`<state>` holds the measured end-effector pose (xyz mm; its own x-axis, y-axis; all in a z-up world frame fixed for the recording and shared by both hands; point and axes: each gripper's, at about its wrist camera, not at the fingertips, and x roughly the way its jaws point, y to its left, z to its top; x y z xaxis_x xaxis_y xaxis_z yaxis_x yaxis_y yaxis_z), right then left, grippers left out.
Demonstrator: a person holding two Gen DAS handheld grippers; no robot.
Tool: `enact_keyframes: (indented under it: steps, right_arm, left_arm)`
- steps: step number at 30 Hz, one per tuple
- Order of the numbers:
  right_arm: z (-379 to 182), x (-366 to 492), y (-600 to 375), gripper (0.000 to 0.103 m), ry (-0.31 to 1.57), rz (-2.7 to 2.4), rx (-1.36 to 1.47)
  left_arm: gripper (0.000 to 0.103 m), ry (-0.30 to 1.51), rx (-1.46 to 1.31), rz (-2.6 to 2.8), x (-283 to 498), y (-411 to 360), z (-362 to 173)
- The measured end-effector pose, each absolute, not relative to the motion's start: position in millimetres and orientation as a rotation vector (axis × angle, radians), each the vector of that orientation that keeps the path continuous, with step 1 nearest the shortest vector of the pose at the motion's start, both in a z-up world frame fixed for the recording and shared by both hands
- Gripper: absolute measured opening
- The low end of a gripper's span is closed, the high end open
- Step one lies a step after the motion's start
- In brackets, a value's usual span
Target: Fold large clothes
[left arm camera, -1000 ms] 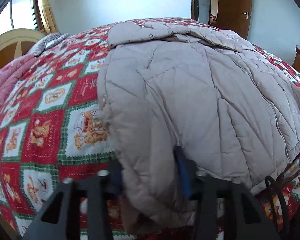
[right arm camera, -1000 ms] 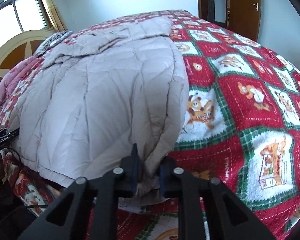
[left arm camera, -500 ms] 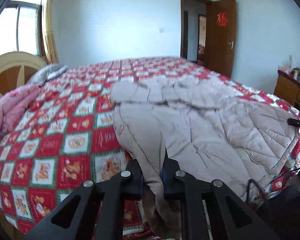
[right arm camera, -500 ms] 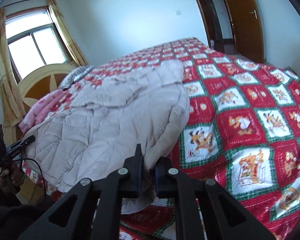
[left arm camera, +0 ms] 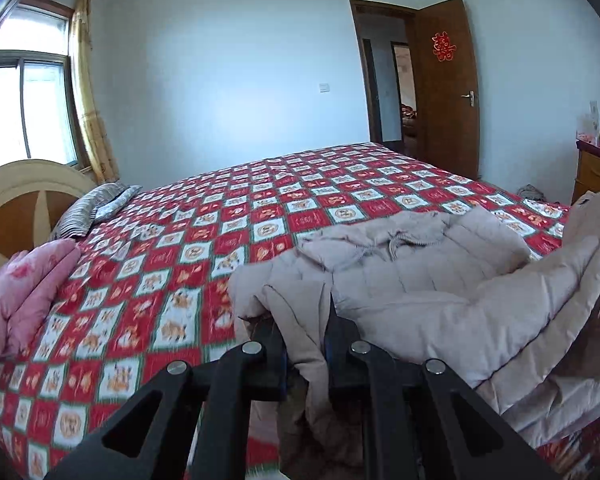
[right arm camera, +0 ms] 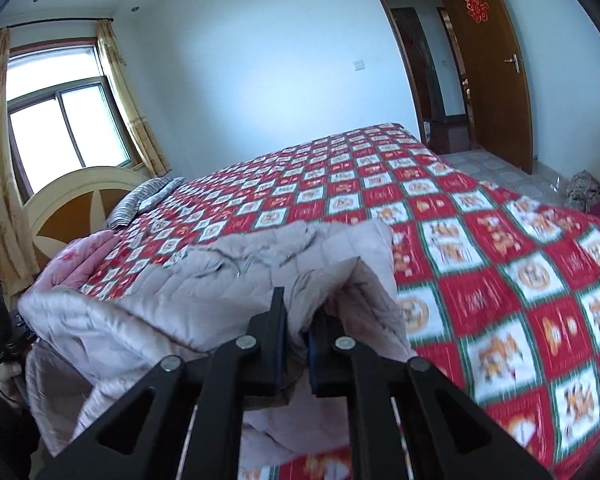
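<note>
**A:** Left wrist view first. What am I holding?

**B:** Your left gripper (left arm camera: 306, 340) has its jaws pinching a hem corner of the beige padded coat (left arm camera: 420, 280). The rest of the coat spreads ahead and to the right of the jaws, lifted off the bed (left arm camera: 220, 240) at the near edge, collar end resting farther ahead on the quilt.

**A:** And the right wrist view?

**B:** Your right gripper (right arm camera: 298, 340) likewise has its jaws clamped on a coat (right arm camera: 160, 300) corner; the fabric tents up ahead and to the left of them.

**A:** How do I do this fold well?

**B:** In my judgement, keep both corners level and taut between the grippers, carry them forward together toward the collar, and set them down square so the padding does not bunch.

**A:** What can't I make out?

**B:** The hem hanging below the jaws is cut off by the frame. The sleeves are buried in folds. How deep each pinch sits is hidden by the fingers. The quilt right of the right jaws is blurred.
</note>
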<state>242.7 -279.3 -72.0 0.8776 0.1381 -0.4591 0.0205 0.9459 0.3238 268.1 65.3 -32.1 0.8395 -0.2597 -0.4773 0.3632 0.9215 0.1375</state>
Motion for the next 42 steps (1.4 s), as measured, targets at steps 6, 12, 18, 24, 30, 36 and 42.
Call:
enact_keyframes:
  steps: [6,12,18,24,30,36,42]
  right_arm:
    - [-68.9,307.0,-294.8,0.01,0.506,-0.007,0.34]
    - [-102.9,383.3,-315.3,0.012,0.57,-0.086,0.397]
    - [-129.5,426.8,-317.0,0.053,0.605,-0.155,0.369]
    - [-124.4,454.7,-304.1,0.074,0.528,-0.305,0.239]
    - [-145.1,485.3,-304.9,0.074,0.598,-0.354,0.201]
    - [-158.7,496.5,-314.4,0.074,0.628,-0.372,0.222]
    - [-165.2,509.2,-310.7,0.075,0.636,-0.374,0.205]
  left_arm:
    - [0.023,0.559,0.081,-0.346,352.2,69.0,-26.8]
    - [0.036,0.657,-0.113,-0.357,430.2,70.9,-46.8]
    - [0.097,0.483,-0.081,-0.16,444.4,65.9,-39.4]
    - [0.098,0.436,0.125,-0.013,442.7,25.9,-57.8]
    - [0.098,0.405,0.298,0.127,465.5,-10.2,-82.9]
    - [0.098,0.526,0.333,0.232,519.6,-11.2,-130.0]
    - [0.102,0.606,0.221,0.221,540.5,7.0,-146.7]
